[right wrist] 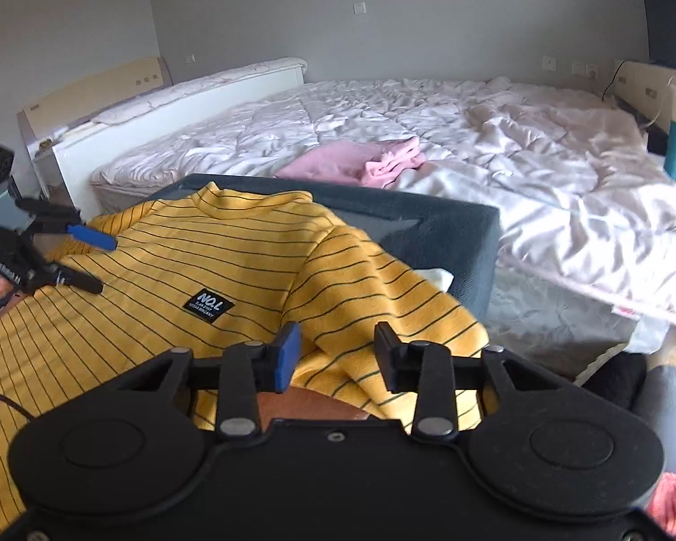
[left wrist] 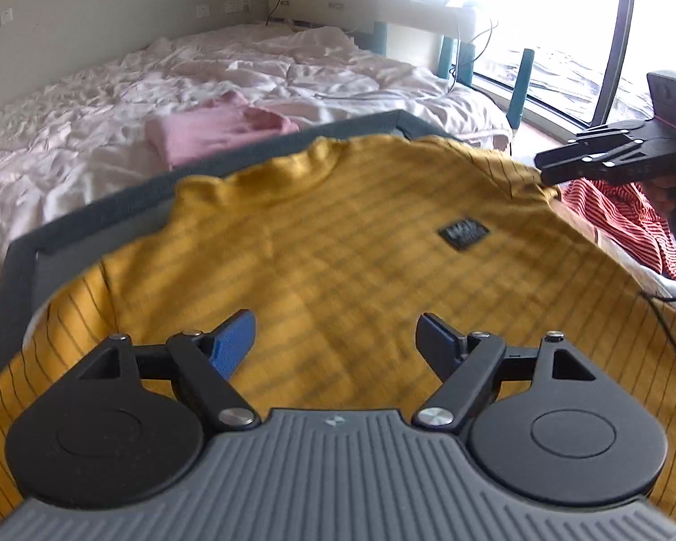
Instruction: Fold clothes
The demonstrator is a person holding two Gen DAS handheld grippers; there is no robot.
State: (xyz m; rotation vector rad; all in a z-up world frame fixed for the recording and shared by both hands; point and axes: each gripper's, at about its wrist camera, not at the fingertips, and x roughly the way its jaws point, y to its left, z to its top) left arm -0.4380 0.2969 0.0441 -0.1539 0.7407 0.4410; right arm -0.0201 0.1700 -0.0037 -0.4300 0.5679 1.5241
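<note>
Both grippers held open over yellow striped shirt, nothing clamped.

Left gripper [left wrist: 335, 338] is seen w/ jaws spread wide over the shirt's mid body; right gripper [right wrist: 338, 351] is held w/ jaws parted just above the near right sleeve, no cloth caught between them. Yellow shirt [right wrist: 166, 270] is laid front up on a dark grey cushion [right wrist: 437, 221], collar toward the far edge, black patch [right wrist: 208, 305] facing up, right sleeve draped over the right side. Pink garment [right wrist: 360, 164] is seen lying folded on the bed [right wrist: 541, 180] beyond; red striped cloth [left wrist: 626, 221] is bunched at far right in the left view. Risks, as judged: sleeve could be pinched through one layer only, so the fold drags skewed; overhanging fabric could be pulled off the cushion edge; cable [left wrist: 671, 338] lying across the shirt could be snagged.
</note>
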